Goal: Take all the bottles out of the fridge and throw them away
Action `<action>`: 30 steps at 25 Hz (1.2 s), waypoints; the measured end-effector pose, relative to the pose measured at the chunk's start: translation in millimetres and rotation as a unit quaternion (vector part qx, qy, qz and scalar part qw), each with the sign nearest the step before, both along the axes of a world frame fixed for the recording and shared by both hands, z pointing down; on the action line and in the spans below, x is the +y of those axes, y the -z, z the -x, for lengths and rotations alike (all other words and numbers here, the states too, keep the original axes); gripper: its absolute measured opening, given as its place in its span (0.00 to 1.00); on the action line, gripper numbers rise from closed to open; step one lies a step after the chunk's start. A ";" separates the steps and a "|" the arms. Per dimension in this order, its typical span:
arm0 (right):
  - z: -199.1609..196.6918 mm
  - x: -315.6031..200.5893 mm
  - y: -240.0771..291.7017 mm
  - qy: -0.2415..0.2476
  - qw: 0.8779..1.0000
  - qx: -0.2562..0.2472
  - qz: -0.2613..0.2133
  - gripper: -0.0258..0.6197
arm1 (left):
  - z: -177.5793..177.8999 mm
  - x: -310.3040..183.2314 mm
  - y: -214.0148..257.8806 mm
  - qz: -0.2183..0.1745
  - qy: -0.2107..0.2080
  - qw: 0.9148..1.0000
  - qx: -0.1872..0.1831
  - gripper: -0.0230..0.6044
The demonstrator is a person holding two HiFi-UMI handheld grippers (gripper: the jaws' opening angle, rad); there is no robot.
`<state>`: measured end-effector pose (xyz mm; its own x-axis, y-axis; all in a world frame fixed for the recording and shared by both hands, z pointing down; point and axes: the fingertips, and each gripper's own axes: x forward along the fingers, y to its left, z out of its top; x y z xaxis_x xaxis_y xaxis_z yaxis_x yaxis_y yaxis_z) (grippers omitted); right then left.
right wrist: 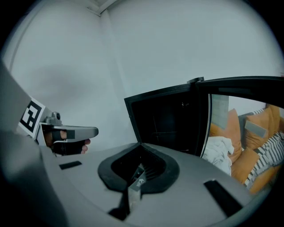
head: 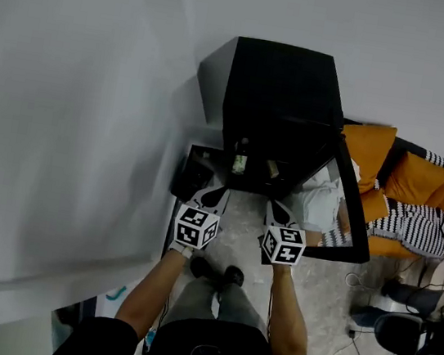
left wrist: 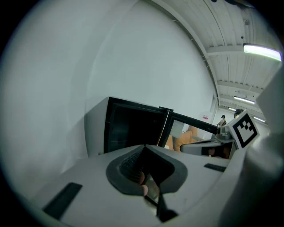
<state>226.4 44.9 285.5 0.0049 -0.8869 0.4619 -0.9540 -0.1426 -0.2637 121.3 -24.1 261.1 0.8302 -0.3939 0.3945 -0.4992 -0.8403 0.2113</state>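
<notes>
Down in front of me, the boxy matte-black fridge (head: 276, 90) stands open, its glass-paned door (head: 349, 201) swung to the right. Two small pale bottles (head: 240, 165) sit on the shelf inside, apart from both tools. My left gripper (head: 219, 190), smooth grey plastic, is pinched closed on nothing. The right gripper (head: 275, 206) is likewise closed and empty. Soft orange cushions (head: 371, 149) lie beyond the door.

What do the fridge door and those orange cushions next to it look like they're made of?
Fridge door: a clear glass pane in a glossy black frame, probably plastic or painted metal; a white cloth shows through the pane. Orange cushions: soft matte fabric, likely woven; they sag and crease, though the weave is too small to see.
</notes>
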 end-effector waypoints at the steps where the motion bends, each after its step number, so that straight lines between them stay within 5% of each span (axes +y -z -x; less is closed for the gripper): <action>1: -2.5 0.2 0.3 0.007 1.000 0.003 -0.002 0.05 | -2.0 3.2 -1.0 -0.003 0.001 1.000 -0.001 0.04; 13: -8.9 -8.6 -72.6 0.035 0.999 0.007 -0.003 0.05 | 4.5 19.4 -78.5 0.000 0.023 1.000 0.018 0.04; 30: -35.3 -162.1 -292.6 0.016 0.998 0.042 -0.034 0.05 | -15.9 -139.2 -295.1 -0.026 0.010 0.999 0.042 0.04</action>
<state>261.7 -117.2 578.1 0.0114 -0.9168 0.3992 -0.9769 -0.0954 -0.1911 137.2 -163.4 556.2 0.8514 -0.4286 0.3023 -0.4982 -0.8412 0.2102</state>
